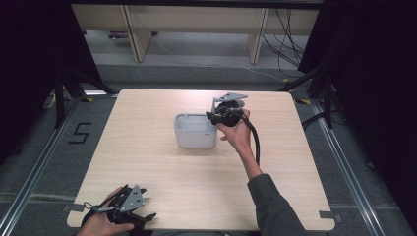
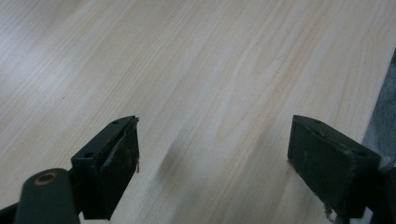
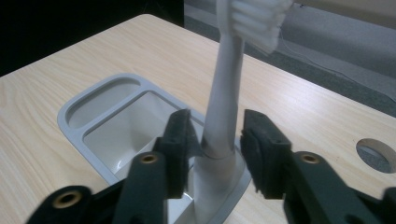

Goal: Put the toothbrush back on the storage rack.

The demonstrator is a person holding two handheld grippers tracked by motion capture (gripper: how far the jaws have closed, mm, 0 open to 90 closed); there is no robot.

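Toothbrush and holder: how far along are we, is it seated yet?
Done: the toothbrush stands upright in the grey holder, its base in the end slot. In hand: the right gripper flanks its neck; a gap shows on one side, the other pad looks to be at the neck, so it seems mid-release. Left: back that gripper away. The left gripper rests open over bare table.

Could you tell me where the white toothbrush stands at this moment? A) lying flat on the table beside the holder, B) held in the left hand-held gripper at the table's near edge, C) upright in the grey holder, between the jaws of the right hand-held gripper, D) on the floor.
C: in the right gripper view the toothbrush stands upright in the grey holder, between the jaws of the right hand-held gripper, a gap showing on one side.
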